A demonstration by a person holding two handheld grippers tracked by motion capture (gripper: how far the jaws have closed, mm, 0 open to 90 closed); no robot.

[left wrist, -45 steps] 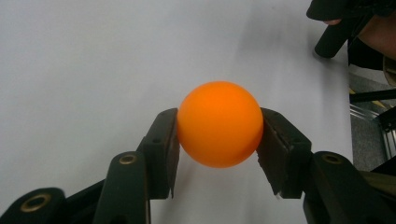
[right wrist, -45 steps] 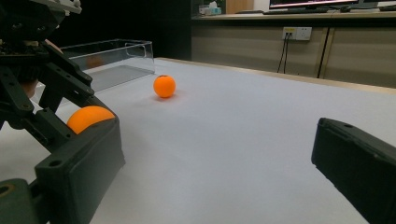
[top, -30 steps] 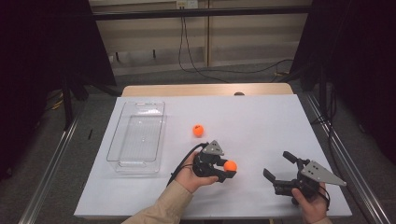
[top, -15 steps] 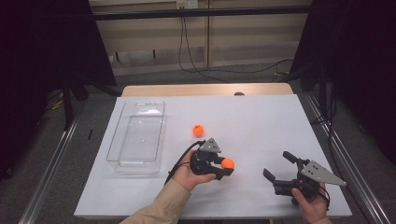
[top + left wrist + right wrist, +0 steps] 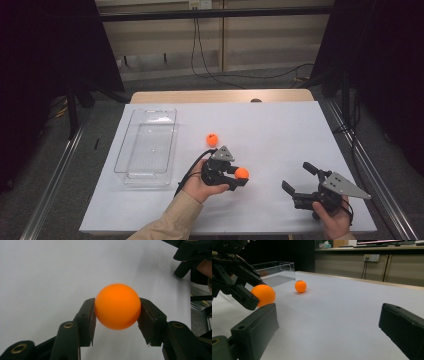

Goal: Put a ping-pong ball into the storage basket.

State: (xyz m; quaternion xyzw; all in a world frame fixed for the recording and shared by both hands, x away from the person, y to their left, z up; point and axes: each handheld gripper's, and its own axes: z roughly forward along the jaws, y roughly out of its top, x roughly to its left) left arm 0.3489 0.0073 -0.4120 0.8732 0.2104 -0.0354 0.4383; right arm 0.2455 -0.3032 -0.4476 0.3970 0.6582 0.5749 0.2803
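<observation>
In the left gripper view an orange ball (image 5: 117,306) sits pinched between the two black pads (image 5: 88,320), lifted a little off the white table. From above, my left gripper (image 5: 239,176) is shut on that ball (image 5: 242,173) near the middle front of the table. A second orange ball (image 5: 212,139) lies loose on the table just behind it, also seen in the right gripper view (image 5: 300,286). My right gripper (image 5: 296,176) rests at the front right with its jaws wide apart and nothing between them (image 5: 329,322).
A clear plastic tray (image 5: 147,150) stands at the left of the white table sheet (image 5: 280,130), its wall also visible (image 5: 274,270) in the right gripper view. Dark curtains and metal rails flank the table. Cables hang along the back wall.
My left gripper has drifted slightly back and to the left with the ball still in it. The right gripper and the loose ball have stayed put.
</observation>
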